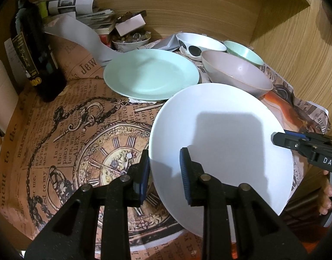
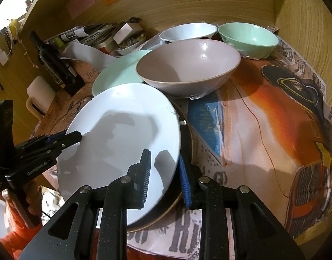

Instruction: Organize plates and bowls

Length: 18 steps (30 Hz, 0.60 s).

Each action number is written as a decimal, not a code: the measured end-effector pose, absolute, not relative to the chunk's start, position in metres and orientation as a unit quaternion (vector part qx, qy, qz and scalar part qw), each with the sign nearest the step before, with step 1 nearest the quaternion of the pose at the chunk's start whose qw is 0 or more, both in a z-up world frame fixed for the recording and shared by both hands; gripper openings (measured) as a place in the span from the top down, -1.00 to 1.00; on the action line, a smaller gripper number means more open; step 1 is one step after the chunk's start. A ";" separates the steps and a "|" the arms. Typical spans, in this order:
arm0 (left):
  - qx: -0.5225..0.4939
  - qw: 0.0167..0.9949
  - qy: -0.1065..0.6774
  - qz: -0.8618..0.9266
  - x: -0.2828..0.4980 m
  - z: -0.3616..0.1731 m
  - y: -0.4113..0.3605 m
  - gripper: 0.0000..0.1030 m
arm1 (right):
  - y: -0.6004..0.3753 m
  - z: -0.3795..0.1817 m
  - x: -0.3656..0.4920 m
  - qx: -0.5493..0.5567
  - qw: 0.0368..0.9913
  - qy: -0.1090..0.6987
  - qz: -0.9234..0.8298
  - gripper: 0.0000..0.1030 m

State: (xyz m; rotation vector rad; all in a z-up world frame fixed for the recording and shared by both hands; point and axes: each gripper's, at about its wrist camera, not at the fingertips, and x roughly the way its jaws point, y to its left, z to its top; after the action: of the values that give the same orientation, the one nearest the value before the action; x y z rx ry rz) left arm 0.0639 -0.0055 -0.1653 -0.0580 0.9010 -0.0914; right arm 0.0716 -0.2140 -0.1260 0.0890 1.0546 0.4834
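A white plate (image 1: 220, 134) (image 2: 122, 134) lies tilted over a dark plate with a tan rim (image 2: 188, 151). My left gripper (image 1: 164, 171) is shut on the white plate's left rim, one pad over it and one under. My right gripper (image 2: 164, 173) is shut on the opposite rim in the same way. Each gripper also shows side-on in the other view: the left gripper (image 2: 79, 135) and the right gripper (image 1: 274, 137). Behind lie a mint plate (image 1: 150, 73) (image 2: 114, 73), a grey-pink bowl (image 1: 237, 75) (image 2: 187, 65), a white spotted bowl (image 1: 200, 43) (image 2: 187, 31) and a mint bowl (image 1: 243, 52) (image 2: 248, 36).
Printed newspaper sheets (image 1: 79, 140) cover the table. A dark bottle (image 1: 38, 54) stands at the left. Papers (image 1: 79, 6) and a small dish of bits (image 1: 131, 41) crowd the back. Wooden walls (image 1: 295, 43) close the back and right. A person's hand (image 1: 326, 195) holds the right gripper.
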 end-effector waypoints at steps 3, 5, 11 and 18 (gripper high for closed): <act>-0.025 0.899 0.434 -0.046 0.064 -0.166 -0.007 0.47 | -0.214 -0.126 0.070 0.039 0.835 0.498 0.229 0.52; -0.022 0.899 0.435 -0.047 0.066 -0.166 -0.008 0.47 | -0.215 -0.125 0.069 0.039 0.836 0.497 0.230 0.52; -0.009 0.898 0.436 -0.050 0.069 -0.168 -0.014 0.40 | -0.218 -0.124 0.066 0.040 0.838 0.495 0.228 0.52; -0.013 0.897 0.438 -0.060 0.075 -0.171 -0.016 0.39 | -0.221 -0.121 0.065 0.036 0.844 0.491 0.213 0.51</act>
State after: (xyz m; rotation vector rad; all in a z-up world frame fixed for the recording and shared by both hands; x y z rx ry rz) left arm 0.0752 -0.0161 -0.1710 -0.0266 0.9072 -0.1244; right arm 0.0649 -0.2212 -0.1205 0.0761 1.0367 0.4494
